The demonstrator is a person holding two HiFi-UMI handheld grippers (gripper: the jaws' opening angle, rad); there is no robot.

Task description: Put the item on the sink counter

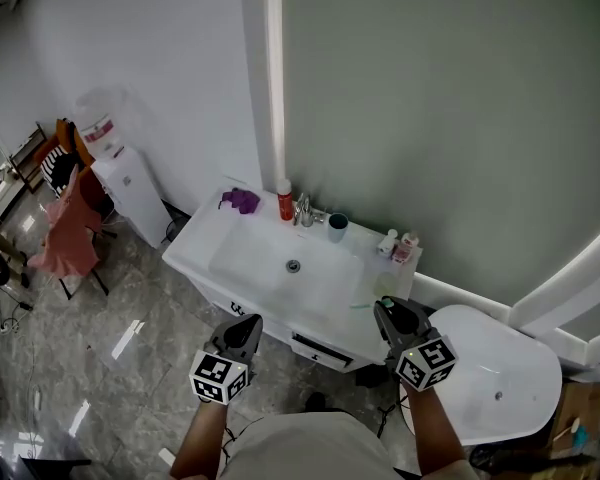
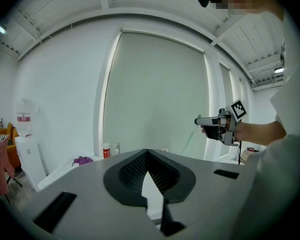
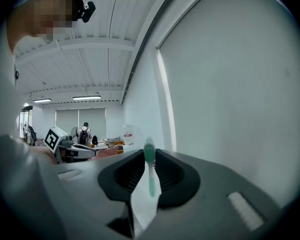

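Left tool (image 1: pixel 246 324) and right tool (image 1: pixel 392 311): dark grey moulded housings with black ribbed pads (image 2: pixel 134 171). Behind each tool's jaws sits a white marker cube (image 1: pixel 220 376) carrying black square codes. The operator wears a pale shirt (image 1: pixel 300 450).

White walls (image 1: pixel 160 58); tall grey-green panel (image 1: pixel 440 98) edged by light strip (image 1: pixel 273 68). Glossy grey floor (image 1: pixel 80 348). Water dispenser (image 1: pixel 130 193), orange chair (image 1: pixel 65 238) left; white tub (image 1: pixel 500 378) right.

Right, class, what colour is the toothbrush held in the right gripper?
The toothbrush is mint green; it shows best in the right gripper view.
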